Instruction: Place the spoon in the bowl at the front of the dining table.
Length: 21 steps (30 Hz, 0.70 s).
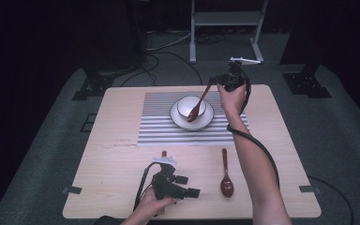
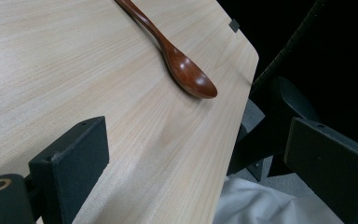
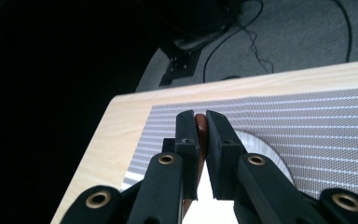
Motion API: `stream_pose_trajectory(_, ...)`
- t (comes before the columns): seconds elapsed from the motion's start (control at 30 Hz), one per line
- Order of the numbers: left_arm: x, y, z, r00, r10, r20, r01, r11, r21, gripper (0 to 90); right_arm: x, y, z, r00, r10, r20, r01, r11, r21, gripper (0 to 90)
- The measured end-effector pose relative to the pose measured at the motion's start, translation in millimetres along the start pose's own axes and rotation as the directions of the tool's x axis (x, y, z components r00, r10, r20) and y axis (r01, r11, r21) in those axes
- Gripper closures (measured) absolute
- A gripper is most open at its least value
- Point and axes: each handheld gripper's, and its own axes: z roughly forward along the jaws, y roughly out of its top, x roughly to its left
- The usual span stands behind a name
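A brown wooden spoon [image 1: 200,104] leans with its scoop end in a white bowl [image 1: 185,104], which stands on a white plate [image 1: 175,118] on a striped placemat [image 1: 159,123]. My right gripper [image 1: 214,82] is shut on the top of that spoon's handle [image 3: 200,127], and the right gripper view shows the jaws [image 3: 200,122] pinching it. A second brown spoon [image 1: 226,174] lies flat on the bare wood near the front, also visible in the left gripper view [image 2: 182,70]. My left gripper [image 1: 191,185] rests low at the front left, pointing at that spoon with nothing between its open jaws [image 2: 198,130].
The wooden table [image 1: 112,164] has its front right edge [image 2: 242,98] close beyond the lying spoon. A small reddish piece [image 1: 164,153] shows just behind the left gripper. On the grey floor behind the table are a white rack frame [image 1: 225,18], cables and dark stands.
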Motion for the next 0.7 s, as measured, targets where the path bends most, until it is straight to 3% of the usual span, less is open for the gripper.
stream_pose_trajectory(0.3, -0.9, -0.1, 0.0, 1.0, 0.003, 0.004, -0.003, 1.0, 0.002, 5.2, -5.0, 4.8, -8.7, 0.9994, 0.024, 0.025, -0.022, 0.998, -0.053, 83.2)
stream_pose_trajectory(0.7, -0.8, -0.2, 0.8, 1.0, 0.002, 0.005, -0.002, 1.0, 0.005, 5.3, -13.3, 1.6, -9.0, 0.9983, 0.047, 0.033, -0.045, 0.996, -0.073, 83.2)
